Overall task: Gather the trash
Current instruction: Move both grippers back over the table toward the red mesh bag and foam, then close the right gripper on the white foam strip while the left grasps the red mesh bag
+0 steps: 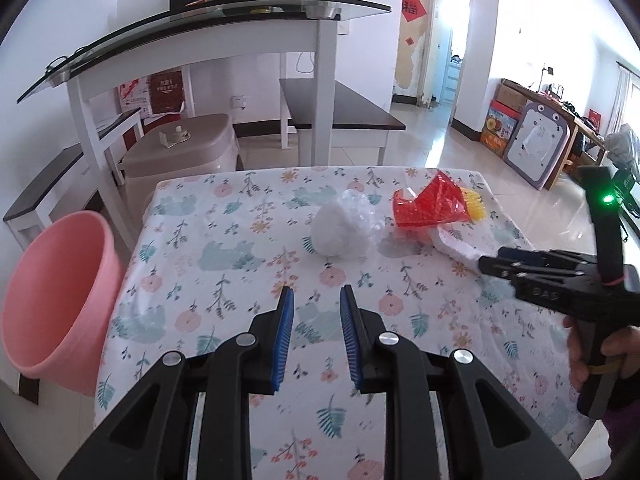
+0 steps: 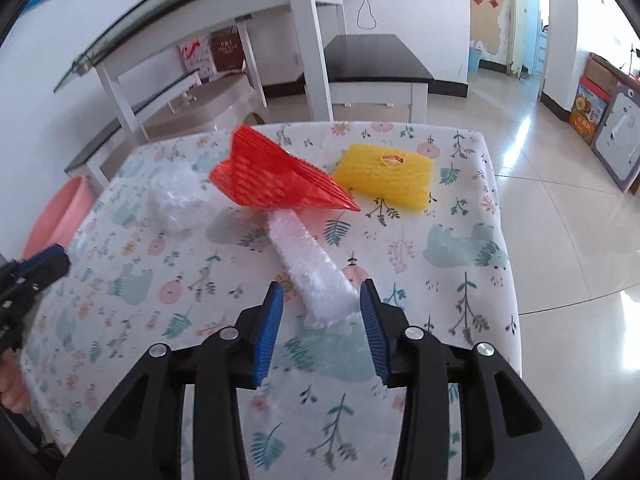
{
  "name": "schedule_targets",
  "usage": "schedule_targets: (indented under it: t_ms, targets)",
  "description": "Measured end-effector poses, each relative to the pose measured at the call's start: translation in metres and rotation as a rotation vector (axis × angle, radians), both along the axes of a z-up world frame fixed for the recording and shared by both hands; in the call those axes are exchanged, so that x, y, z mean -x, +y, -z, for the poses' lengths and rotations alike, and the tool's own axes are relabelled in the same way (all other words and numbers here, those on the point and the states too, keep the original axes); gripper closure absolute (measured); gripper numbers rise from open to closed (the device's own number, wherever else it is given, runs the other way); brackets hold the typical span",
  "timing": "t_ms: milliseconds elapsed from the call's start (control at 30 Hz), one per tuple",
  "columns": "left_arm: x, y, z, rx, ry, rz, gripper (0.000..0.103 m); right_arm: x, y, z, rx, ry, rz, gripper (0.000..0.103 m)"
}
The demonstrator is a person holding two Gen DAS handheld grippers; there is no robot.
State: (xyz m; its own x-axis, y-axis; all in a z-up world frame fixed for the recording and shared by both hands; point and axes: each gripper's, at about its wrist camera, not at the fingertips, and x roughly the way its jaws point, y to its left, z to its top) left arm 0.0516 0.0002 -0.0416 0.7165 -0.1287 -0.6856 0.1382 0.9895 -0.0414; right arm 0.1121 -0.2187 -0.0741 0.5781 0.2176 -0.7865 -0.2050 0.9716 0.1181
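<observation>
Because the white foam strip (image 2: 310, 268) sits between the blue pads of the right tongs (image 2: 322, 328) without either pad pressing on it, the likeliest slip, to my eye, is that these tongs close on its ragged near end only and the light strip tears or slides free on the lift. Its far end lies tucked under the red mesh piece (image 2: 276, 172), so a pull might also drag that red piece across the floral tabletop (image 2: 460, 248) or flick it toward the edge.

Going left to right in the left wrist view: the pink bucket (image 1: 60, 300) hangs off the left edge of the frame, beside the tabletop and lower than it. The left tongs (image 1: 316, 336) stand apart at lower centre with nothing between them, only cloth beneath. Above them, at mid frame and well clear of the pads, lies the clear crumpled plastic wad (image 1: 344, 228). Right of that is the red mesh, with the yellow mesh piece (image 2: 386, 176) behind it. The bucket is far from the right tongs, so a carry across could shed the strip short of it.
</observation>
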Motion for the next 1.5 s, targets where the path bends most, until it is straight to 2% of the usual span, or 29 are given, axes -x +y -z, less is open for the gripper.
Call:
schedule_targets:
  t_ms: [233,400,467,567,833,1000,1100,1233,1367,1500]
  targets:
    - [-0.019,-0.026,-0.012,-0.004,-0.028,0.074,0.081,-0.007,0.002,0.009,0.061,-0.01,0.025,0.062]
    - [-0.03,-0.045,-0.018,-0.019,-0.058,0.121,0.08,-0.009,-0.007,0.009,-0.022,-0.005,0.03,0.063]
    - [-0.035,-0.049,-0.019,-0.014,-0.061,0.131,0.08,-0.007,-0.01,0.006,-0.045,-0.011,0.032,0.084]
    - [-0.036,-0.055,-0.019,-0.012,-0.061,0.147,0.081,0.0,-0.014,0.002,-0.08,-0.013,0.029,0.09]
    - [-0.06,-0.08,-0.007,-0.024,-0.009,0.237,0.08,0.045,-0.025,-0.005,-0.215,-0.004,0.087,0.09]
    - [-0.076,-0.1,-0.003,0.006,0.044,0.329,0.08,0.067,-0.027,-0.008,-0.19,-0.014,0.121,0.09]
    - [-0.076,-0.112,0.0,-0.006,0.052,0.378,0.08,0.068,-0.033,0.0,-0.189,0.007,0.152,0.09]
    - [-0.069,-0.131,0.007,-0.059,0.04,0.442,0.08,0.069,-0.037,0.0,-0.189,-0.01,0.176,0.09]
    - [-0.068,-0.151,0.016,-0.202,-0.013,0.471,0.08,0.071,-0.033,-0.003,-0.172,-0.035,0.16,0.09]
    - [-0.075,-0.161,0.023,-0.265,-0.023,0.492,0.08,0.07,-0.034,-0.003,-0.182,-0.034,0.155,0.09]
